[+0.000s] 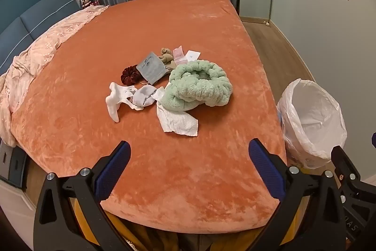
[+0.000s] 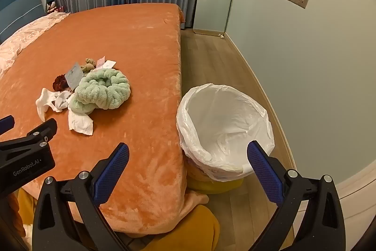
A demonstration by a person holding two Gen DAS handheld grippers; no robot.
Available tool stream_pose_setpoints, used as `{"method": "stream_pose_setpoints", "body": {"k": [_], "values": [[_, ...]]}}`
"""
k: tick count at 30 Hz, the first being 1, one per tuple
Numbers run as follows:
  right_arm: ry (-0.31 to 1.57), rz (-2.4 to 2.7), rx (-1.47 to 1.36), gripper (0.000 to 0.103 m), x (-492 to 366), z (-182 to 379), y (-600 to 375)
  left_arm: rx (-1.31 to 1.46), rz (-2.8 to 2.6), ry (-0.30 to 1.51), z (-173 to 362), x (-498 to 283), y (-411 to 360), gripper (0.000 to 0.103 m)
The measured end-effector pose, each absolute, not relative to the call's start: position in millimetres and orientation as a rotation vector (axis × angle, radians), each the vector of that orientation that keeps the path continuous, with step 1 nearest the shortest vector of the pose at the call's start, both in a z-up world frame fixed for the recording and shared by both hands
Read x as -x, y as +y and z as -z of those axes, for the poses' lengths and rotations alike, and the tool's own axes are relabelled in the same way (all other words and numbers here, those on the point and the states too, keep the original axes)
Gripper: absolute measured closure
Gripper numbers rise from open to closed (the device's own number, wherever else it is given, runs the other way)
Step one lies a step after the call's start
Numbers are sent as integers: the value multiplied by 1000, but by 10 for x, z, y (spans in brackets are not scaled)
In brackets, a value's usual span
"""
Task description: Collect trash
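Trash sits mid-bed (image 1: 211, 22), straight ahead of my left hand-held gripper (image 1: 189, 154), which is nearer; my right hand-held gripper (image 2: 188, 155) points more at the bin (image 2: 225, 131) beside the bed. Both are wide open, holding nothing. Closest piece is a crumpled white tissue (image 1: 177, 121), long axis running toward my right, tucked against a green towel (image 1: 199, 86). Paper scraps (image 1: 185, 55) lie farther back.

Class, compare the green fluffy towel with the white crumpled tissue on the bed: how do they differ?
The green towel is thick, fluffy and coiled into a heap; the white tissue is thin, flat and wrinkled. The towel is far bigger and overlaps the tissue's upper edge. Both lie on the orange bed.
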State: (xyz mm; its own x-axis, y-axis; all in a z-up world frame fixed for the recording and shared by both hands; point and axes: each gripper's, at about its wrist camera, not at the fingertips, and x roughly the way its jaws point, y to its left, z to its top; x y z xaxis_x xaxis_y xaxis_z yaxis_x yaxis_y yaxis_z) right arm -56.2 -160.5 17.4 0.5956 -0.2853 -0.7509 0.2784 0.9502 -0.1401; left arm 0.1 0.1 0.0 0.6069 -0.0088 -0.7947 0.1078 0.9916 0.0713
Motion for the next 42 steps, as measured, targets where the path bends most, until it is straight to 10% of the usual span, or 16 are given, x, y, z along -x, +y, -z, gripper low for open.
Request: {"method": "stream_pose_setpoints", "body": {"k": [42], "values": [[867,358,15,7,516,-245,-1600,-106,73,917,-33,6,32,7]]}}
